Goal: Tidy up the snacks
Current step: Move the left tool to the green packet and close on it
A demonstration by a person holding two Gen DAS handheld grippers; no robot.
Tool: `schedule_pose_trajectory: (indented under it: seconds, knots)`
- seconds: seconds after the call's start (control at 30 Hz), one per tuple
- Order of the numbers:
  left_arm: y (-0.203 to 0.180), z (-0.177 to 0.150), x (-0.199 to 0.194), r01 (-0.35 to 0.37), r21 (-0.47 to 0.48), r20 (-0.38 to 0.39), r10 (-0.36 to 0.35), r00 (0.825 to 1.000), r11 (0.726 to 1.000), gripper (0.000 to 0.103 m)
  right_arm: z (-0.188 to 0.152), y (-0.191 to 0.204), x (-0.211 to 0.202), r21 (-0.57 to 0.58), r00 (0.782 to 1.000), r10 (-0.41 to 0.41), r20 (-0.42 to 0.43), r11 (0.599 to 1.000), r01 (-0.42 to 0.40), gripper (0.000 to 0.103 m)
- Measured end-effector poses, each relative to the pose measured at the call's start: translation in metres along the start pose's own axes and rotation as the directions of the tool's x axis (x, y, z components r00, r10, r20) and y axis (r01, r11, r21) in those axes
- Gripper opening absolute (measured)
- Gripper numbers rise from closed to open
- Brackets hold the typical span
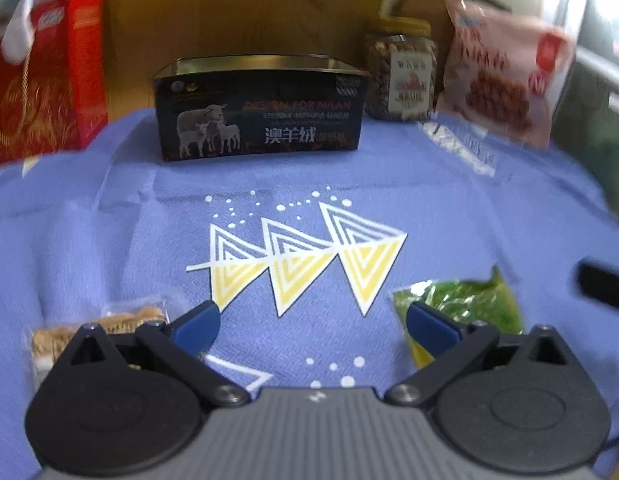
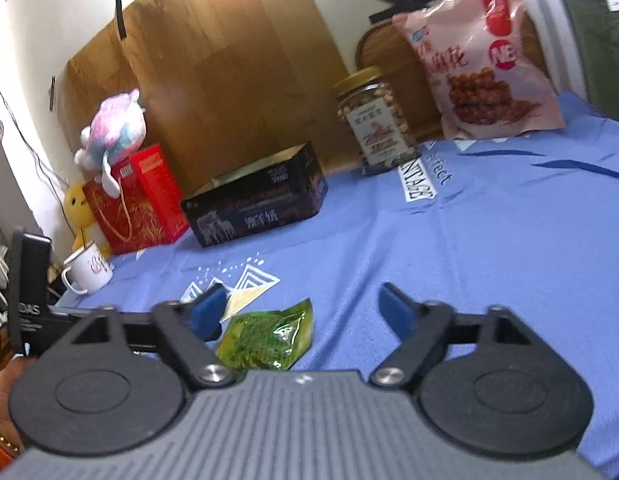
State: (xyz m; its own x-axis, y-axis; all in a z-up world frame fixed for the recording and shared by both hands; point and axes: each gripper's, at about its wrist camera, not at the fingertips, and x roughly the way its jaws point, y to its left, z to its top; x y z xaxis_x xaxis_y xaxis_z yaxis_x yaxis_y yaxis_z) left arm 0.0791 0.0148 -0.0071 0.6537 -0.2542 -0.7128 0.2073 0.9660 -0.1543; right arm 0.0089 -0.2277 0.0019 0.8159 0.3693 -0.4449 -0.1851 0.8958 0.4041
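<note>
Evidently staged for sorting: both grippers, left gripper (image 1: pixel 311 322) and right gripper (image 2: pixel 305 312), gaping and empty, green packet (image 2: pixel 267 338) near the cloth's (image 2: pixel 489 240) front edge, open box (image 2: pixel 255 208) toward the back edge.

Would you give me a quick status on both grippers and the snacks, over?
Left gripper open, empty. Right gripper open, green packet lying loose below it. Biscuit packet on cloth; black box open, path clear.

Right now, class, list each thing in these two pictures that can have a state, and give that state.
left gripper: open, empty
right gripper: open, empty
black box: open-topped, upright
nut jar: lidded, upright
pink snack bag: standing, leaning back
green packet: lying flat on the cloth
biscuit packet: lying flat
mug: upright
</note>
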Motion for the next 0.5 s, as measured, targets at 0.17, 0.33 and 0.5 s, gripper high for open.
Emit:
schedule_pose_trajectory:
  seconds: [0.17, 0.33, 0.5]
  knots:
    - [0.023, -0.001, -0.019, 0.164, -0.168, 0.006, -0.165, 0.986, 0.972, 0.069, -0.004, -0.013, 0.013, 0.074, 0.997, 0.020, -0.077, 0.997, -0.015, 0.050]
    - [0.029, -0.004, -0.012, 0.345, -0.233, -0.048, -0.365, 0.930, 0.909, 0.058, -0.008, -0.011, 0.019, 0.070, 0.993, 0.052, -0.106, 0.997, -0.045, 0.042]
    - [0.014, -0.008, -0.002, 0.431, -0.209, -0.058, -0.452, 0.890, 0.877, 0.058, -0.011, -0.007, 0.027, 0.091, 0.982, 0.094, -0.166, 0.993, -0.079, 0.026]
